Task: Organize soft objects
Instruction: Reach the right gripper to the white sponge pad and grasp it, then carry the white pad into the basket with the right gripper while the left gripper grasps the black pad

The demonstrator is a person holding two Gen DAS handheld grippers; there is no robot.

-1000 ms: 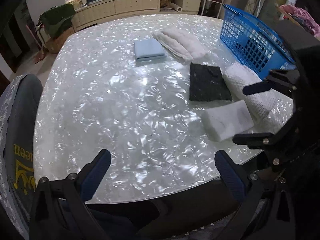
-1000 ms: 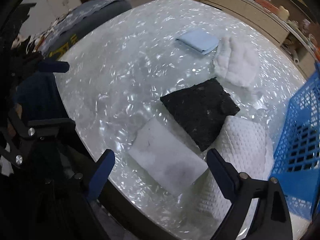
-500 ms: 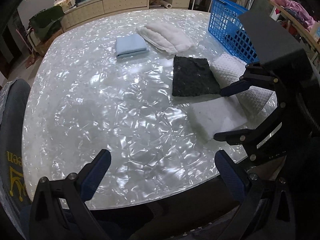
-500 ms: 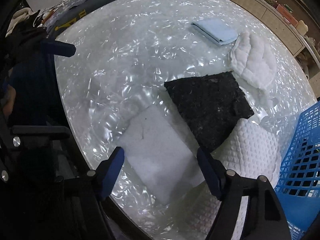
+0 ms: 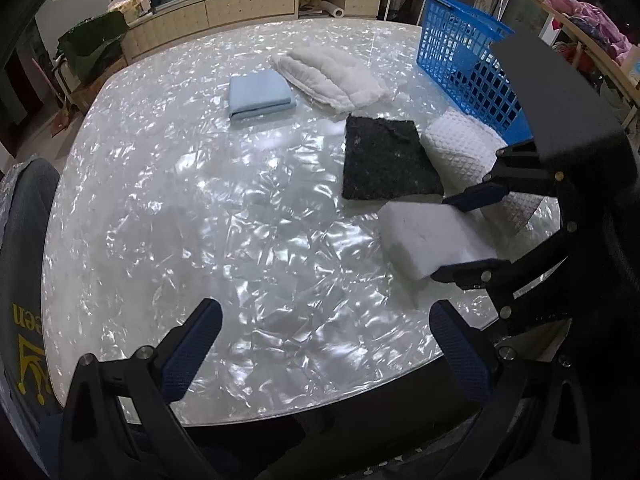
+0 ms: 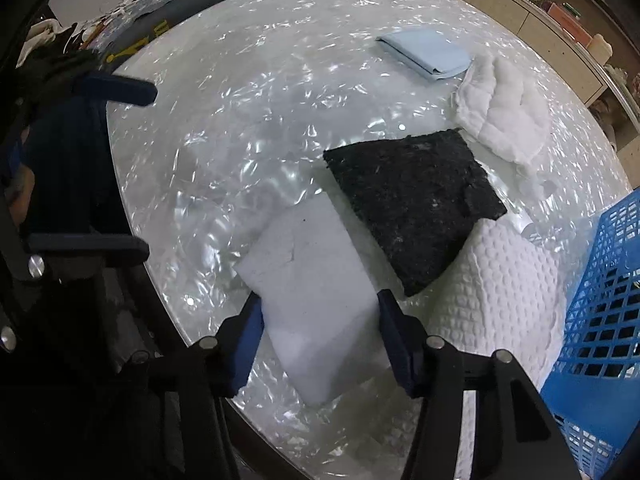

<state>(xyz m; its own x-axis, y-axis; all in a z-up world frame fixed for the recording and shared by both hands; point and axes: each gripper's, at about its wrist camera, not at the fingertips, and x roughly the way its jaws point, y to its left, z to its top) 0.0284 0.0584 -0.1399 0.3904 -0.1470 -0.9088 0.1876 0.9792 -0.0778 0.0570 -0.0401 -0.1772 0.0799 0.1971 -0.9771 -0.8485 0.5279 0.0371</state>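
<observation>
A white foam pad (image 6: 312,280) lies near the table's front edge; it also shows in the left wrist view (image 5: 432,236). My right gripper (image 6: 320,336) is shut on its near end, one finger on each side, and shows in the left wrist view (image 5: 464,232). Behind it lie a black pad (image 6: 412,208), a white waffle towel (image 6: 496,292), a white quilted cloth (image 6: 504,108) and a folded light blue cloth (image 6: 428,52). A blue basket (image 5: 464,48) stands at the right. My left gripper (image 5: 324,352) is open and empty over the near table edge.
The glossy white table (image 5: 200,200) has a rounded front edge. A grey chair (image 5: 24,240) stands at its left side. A long low cabinet (image 5: 248,4) with clutter on top runs along the back.
My right gripper has moved forward and closed on the white foam pad. The left gripper has drifted a little, still open.
</observation>
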